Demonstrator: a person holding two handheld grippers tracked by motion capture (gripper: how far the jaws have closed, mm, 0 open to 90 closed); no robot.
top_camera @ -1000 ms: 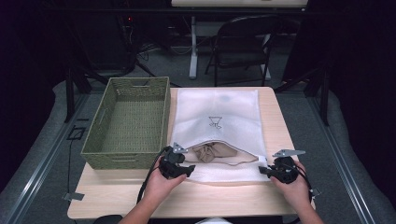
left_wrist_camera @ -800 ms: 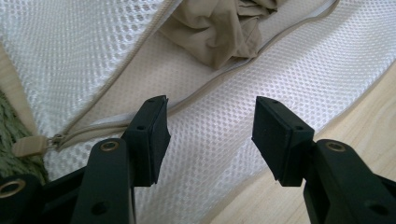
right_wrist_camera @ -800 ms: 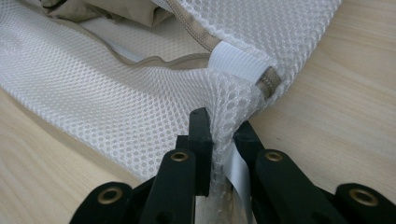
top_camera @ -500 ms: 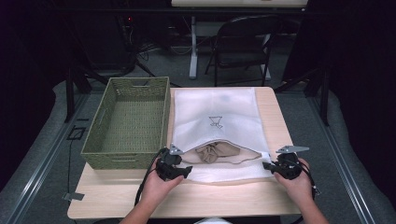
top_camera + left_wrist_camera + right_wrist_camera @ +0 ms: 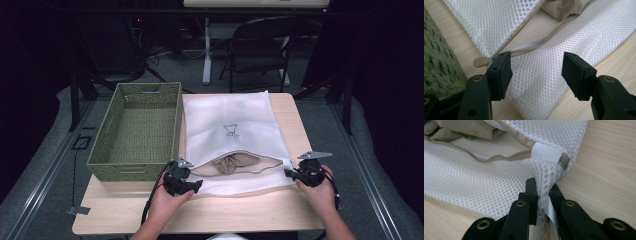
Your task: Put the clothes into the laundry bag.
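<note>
A white mesh laundry bag [image 5: 230, 120] lies flat on the wooden table [image 5: 240, 215], its zipper open along the near edge. A tan garment [image 5: 232, 163] bulges out of the opening. My left gripper [image 5: 196, 187] is open, its jaws straddling the bag's near left corner [image 5: 536, 70] beside the tan zipper pull [image 5: 481, 61]. My right gripper [image 5: 289, 173] is shut on the mesh bag's near right corner [image 5: 543, 185], just below the white tab [image 5: 547, 152] at the zipper's end. The tan garment [image 5: 461, 128] sits inside the open mouth.
A green woven basket [image 5: 140, 130] stands empty on the table's left half, touching the bag's left side. A folding chair [image 5: 260, 50] and dark equipment stand behind the table. Bare wood runs along the near edge.
The right gripper has pulled the bag's right corner outward, stretching the opening. The left gripper has shifted slightly toward the bag's left corner.
</note>
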